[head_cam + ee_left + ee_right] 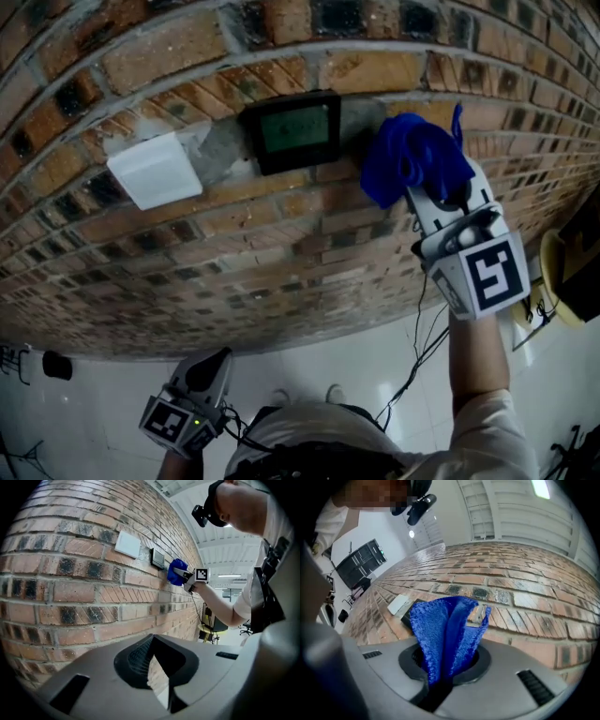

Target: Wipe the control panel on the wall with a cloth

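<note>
Right gripper view: blue terry cloth (440, 634) hides most of black rectangular control panel (407, 617), left edge only showing. Head view: its green display (298, 129) unreadable, too small; yellow curved object (562, 277) right of panel, edge-cropped.

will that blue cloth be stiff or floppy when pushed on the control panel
Probably floppy: the blue cloth bunches in loose folds above the right gripper, whose jaws are shut on it. Its nubby pile looks light and grippy, so it should flatten against the control panel, not skid.
</note>
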Tool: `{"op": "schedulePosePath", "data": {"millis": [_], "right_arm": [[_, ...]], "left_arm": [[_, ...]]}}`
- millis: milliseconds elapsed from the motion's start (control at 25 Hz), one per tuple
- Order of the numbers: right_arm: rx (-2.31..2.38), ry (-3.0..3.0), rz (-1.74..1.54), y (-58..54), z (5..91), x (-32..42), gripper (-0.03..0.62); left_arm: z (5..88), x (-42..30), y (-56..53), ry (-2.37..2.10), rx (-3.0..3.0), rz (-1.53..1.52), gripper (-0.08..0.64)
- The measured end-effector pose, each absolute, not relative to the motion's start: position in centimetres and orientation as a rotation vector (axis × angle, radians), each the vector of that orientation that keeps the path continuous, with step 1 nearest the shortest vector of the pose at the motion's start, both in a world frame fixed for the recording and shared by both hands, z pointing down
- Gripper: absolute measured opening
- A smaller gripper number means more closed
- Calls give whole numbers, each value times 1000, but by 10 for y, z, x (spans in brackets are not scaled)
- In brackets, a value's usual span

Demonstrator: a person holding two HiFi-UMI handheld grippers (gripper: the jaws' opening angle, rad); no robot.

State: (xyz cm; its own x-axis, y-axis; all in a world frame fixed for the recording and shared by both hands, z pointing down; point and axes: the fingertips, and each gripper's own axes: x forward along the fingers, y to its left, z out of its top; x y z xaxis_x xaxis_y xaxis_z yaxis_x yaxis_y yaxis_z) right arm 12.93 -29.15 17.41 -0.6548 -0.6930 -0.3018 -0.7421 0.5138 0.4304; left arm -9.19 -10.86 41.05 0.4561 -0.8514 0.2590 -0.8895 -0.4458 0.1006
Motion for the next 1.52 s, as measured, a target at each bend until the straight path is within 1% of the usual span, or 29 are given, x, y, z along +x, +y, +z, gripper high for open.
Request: {"op": "schedulePosePath", "data": {"millis": [240,400,520,720,1000,1240,1520], "right_arm": [[-1257,2810,605,-269,282,166,89],[-1342,2899,376,-209,354,192,89],[-1403,2904,267,-159,382,211,89],[-1476,2858,185,-72,384,222,89],[-1364,2904,229,59,370,166,89],[-1301,2939,143,107,371,137,86],[-1196,2948,189,130,358,140,86]], "left_arm": [[434,-82,-109,-1600,2376,312,3],[446,-73,-82,-1595,2347,336,3],[447,-72,-62,-1600,2379,323,3],[442,-76,-8,-1550,2455,260,3],[437,-95,92,-1534,2522,200,3],[423,-93,148,-1510,2565,186,3],[409,-76,176,-1564,2577,163,3]]}}
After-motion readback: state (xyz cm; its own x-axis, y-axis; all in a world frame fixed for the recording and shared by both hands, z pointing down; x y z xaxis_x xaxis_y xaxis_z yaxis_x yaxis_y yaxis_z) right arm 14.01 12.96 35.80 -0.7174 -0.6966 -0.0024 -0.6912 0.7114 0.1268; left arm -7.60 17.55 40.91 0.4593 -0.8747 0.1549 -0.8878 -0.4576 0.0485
